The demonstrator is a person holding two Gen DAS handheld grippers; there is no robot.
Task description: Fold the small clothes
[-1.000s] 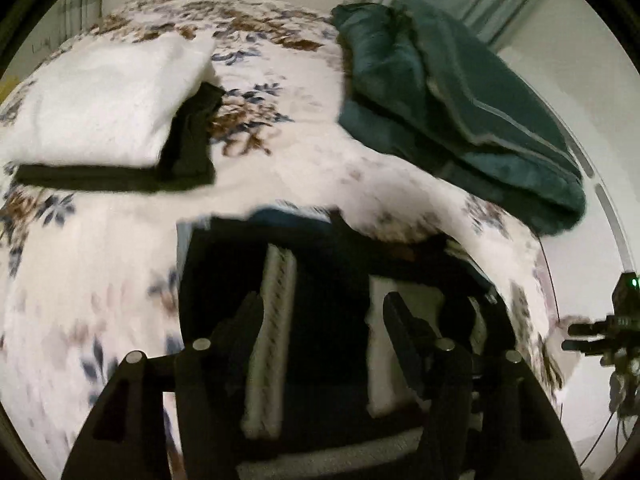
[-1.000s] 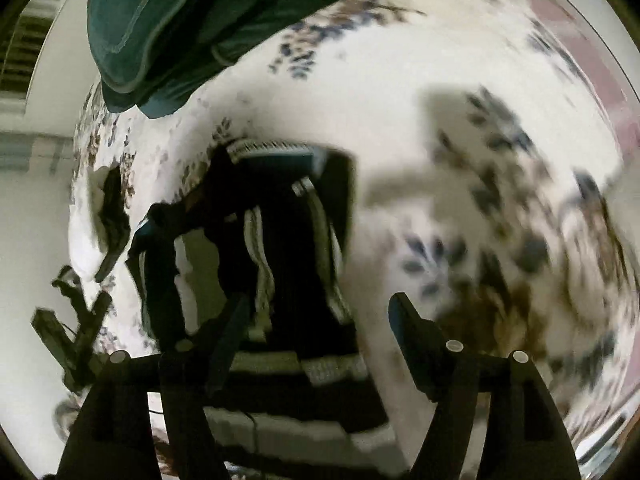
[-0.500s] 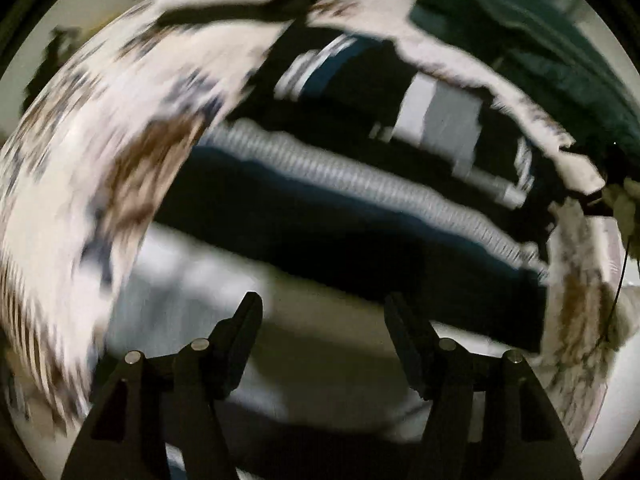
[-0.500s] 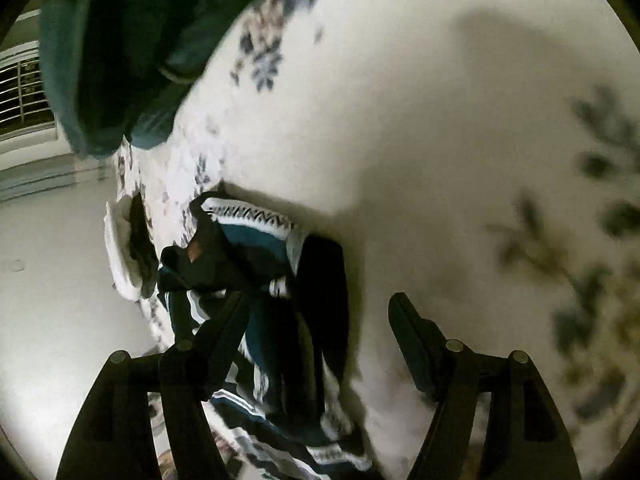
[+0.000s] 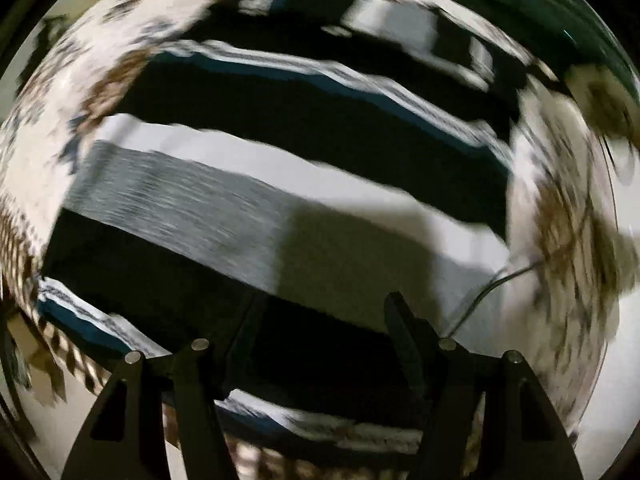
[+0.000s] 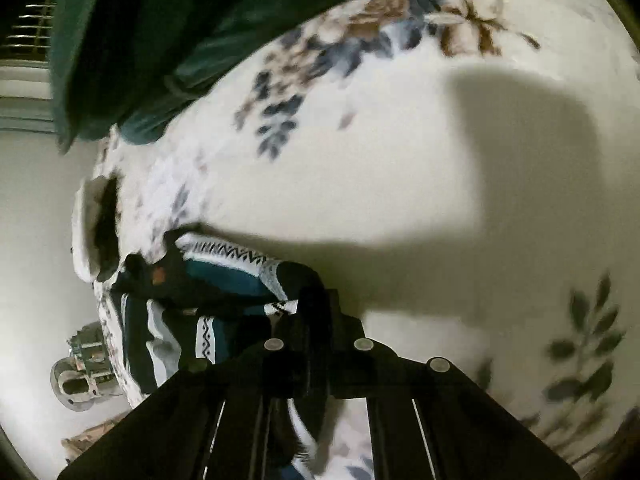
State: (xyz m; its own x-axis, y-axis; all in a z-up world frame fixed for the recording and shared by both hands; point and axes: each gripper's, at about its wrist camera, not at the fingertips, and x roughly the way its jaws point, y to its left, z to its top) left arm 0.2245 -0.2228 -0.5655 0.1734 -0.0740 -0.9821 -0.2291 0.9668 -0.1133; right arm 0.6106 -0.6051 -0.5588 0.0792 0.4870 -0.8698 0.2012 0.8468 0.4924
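In the left wrist view we see the striped sweater [image 5: 280, 168] spread flat on the bed [image 5: 560, 184], filling most of the frame, its bands of black, white, grey and teal running slantwise from upper left down to lower right, so its long axis lies across the line the left tongs [image 5: 320, 328] point along; the picture is smeared, and we cannot tell which end is the collar. The left tongs point steeply down over the garment's black band, their two fingers [image 5: 404, 332] standing apart with only cloth beneath them and nothing pinched; whether the tips touch the cloth we cannot tell. A thin dark cord [image 5: 492, 284] trails across the sweater's right edge. In the right wrist view the same sweater [image 6: 224, 284] lies bunched near the bed's left edge, its patterned hem band running from left to right toward the right tongs [image 6: 316, 300]. These tongs slant down at the bed with their fingers brought together, clamped on a dark fold of the sweater at its right end. Left of the garment, at the bed's edge, sits a white folded item with a dark one in it [image 6: 96, 232]. A dark green blanket [image 6: 132, 40] is heaped at the far corner, and the flowered bedspread [image 6: 400, 160] lies bare to the right.
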